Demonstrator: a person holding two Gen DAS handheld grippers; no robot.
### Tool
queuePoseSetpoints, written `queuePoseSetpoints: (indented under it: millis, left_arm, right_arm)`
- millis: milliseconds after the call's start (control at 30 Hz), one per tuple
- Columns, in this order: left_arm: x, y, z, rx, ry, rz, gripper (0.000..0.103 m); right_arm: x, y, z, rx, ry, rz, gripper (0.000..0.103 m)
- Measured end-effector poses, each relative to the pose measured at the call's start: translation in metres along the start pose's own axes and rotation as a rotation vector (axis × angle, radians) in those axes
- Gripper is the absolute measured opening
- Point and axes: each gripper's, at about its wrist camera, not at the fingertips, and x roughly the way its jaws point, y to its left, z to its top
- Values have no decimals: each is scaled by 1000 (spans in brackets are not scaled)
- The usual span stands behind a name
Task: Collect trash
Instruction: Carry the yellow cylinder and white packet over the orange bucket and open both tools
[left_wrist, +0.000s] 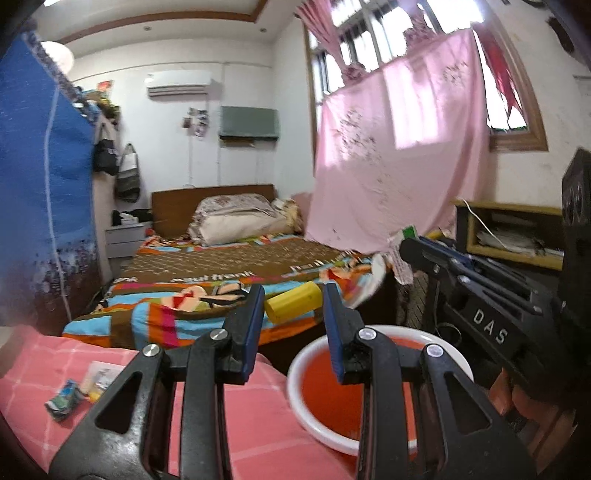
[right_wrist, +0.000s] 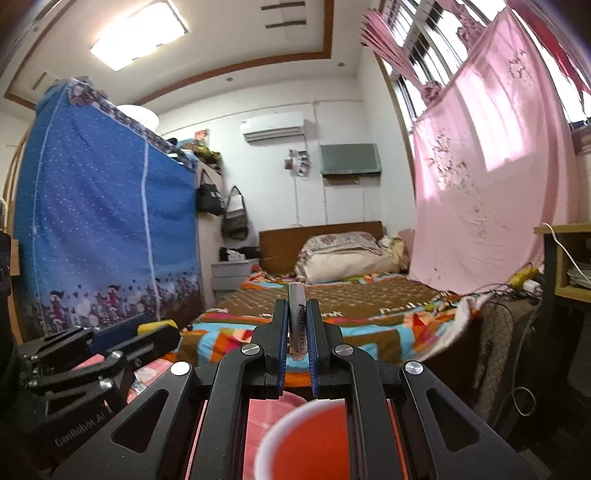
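Note:
My left gripper (left_wrist: 293, 301) is shut on a yellow cylinder-shaped piece of trash (left_wrist: 293, 302), held above the pink checked cloth (left_wrist: 221, 424) beside a red basin with a white rim (left_wrist: 325, 432). My right gripper (right_wrist: 297, 332) is shut on a flat silver-white packet (right_wrist: 296, 317) printed with letters, held above the same basin (right_wrist: 306, 439). The right gripper shows in the left wrist view (left_wrist: 410, 245) with a white and green packet at its tip. More trash lies on the cloth at the left: a crumpled blue wrapper (left_wrist: 64, 398) and a clear packet (left_wrist: 98, 378).
A bed with a colourful blanket (left_wrist: 221, 280) stands ahead. A blue fabric wardrobe (right_wrist: 99, 229) is on the left. A pink sheet (left_wrist: 399, 155) hangs over the window at the right, with a wooden desk shelf (left_wrist: 517, 236) beside it.

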Motion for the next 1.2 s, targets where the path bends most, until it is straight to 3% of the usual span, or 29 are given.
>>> queuePoseSetpoints:
  millis: [300,767,867,1100,1200]
  left_arm:
    - [25,-33,-6,13,87,-65,35]
    - [69,-38,-8,-118,290,-156,36]
    - [74,-34,-9,-146,313,-162,41]
    - [75,-26,-11,-203,325,-154,50]
    - [72,-20,-9,-217,317,-140,53]
  right_arm:
    - [-11,-35,-9,36,48,-48,8]
    - [1,-71,-26,147,204,-100,10]
    - [2,-76,-27,180,224,-100,11]
    - [2,-77,-27,194,229,-114,16]
    - [3,-77,-27,193,233,-116,27]
